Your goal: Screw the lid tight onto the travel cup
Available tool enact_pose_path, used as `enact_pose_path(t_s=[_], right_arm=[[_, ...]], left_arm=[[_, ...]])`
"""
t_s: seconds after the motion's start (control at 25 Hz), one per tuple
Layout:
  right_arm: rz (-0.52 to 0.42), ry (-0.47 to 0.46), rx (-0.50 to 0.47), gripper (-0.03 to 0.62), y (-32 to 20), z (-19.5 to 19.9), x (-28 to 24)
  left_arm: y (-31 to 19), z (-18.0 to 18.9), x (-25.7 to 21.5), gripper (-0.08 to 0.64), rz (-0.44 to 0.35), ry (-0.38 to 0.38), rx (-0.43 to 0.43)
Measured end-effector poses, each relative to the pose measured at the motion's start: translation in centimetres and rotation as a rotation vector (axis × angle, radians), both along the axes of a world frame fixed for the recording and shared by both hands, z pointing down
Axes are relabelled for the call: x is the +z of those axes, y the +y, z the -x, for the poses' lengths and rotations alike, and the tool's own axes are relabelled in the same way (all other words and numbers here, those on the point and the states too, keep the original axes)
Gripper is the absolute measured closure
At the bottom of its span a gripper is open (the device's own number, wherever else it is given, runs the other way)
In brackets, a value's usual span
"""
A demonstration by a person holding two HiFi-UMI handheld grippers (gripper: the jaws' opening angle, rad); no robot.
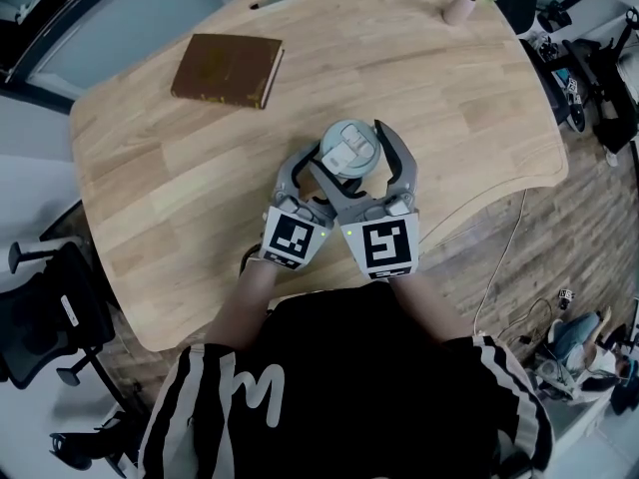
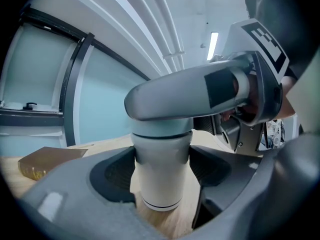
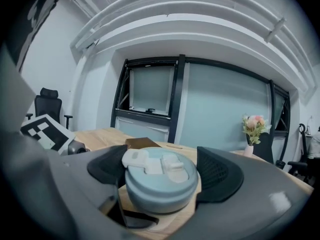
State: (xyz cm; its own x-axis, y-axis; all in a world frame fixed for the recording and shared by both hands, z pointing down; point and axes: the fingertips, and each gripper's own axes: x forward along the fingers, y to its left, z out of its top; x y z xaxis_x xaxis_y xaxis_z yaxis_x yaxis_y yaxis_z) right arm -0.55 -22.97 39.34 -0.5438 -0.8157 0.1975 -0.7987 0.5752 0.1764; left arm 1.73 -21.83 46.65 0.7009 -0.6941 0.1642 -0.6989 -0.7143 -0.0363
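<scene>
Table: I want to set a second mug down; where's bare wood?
Bare wood lies between the book and the vase, and right of the travel cup toward the table's right edge. Crowded: the near middle, where the left gripper and right gripper clamp cup and lid.

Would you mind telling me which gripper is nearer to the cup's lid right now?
Right. The right gripper has its jaws closed on the lid itself, one pad on each side, while the left gripper clasps the travel cup lower down, around its body.

L claw [image 1: 316, 172] round cup [image 1: 344, 176]; R claw [image 1: 348, 156] round lid [image 1: 350, 144]; book [image 1: 228, 70] well apart
</scene>
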Motion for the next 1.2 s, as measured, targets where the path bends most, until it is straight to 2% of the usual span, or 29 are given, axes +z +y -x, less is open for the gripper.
enact_pose_path(t_s=[0.2,0.32,0.4,0.56,0.68,0.88,1.08,1.2], right_arm=[[0.012,-0.016,0.021,0.17,-0.1,0.1,0.2],[0.025,-0.098,-0.04,0.14,0.5,0.3,-0.5],[0.026,-0.179,-0.119,0.118,1.0,0.2,-1.7],[0.041,-0.212,-0.406,0.094,2.1,-0.7,-2.8],[0.038,-0.159,-0.56,0.094,1.9,-1.2,-3.3],[0.106,-0.052,-0.727,0.094,1.8,-0.6,-1.5],[0.144,-0.06,-0.769,0.1,1.3,-0.2,-0.3],[0.153,-0.067,-0.789,0.156,1.6,-0.1,-0.2]], left_arm=[[0.0,0.0,0.1,0.213,0.004,-0.004,0.004],[0.0,0.1,0.1,0.213,0.004,-0.004,0.009],[-0.1,0.1,0.1,0.213,0.003,-0.004,0.014],[0.0,0.0,0.1,0.213,0.013,-0.007,0.023],[-0.1,0.1,0.1,0.215,0.012,-0.011,0.024],[-0.1,-0.1,0.0,0.215,0.015,-0.011,0.023],[-0.1,0.0,0.1,0.215,0.017,-0.014,0.024],[-0.1,0.0,0.0,0.215,0.018,-0.014,0.024]])
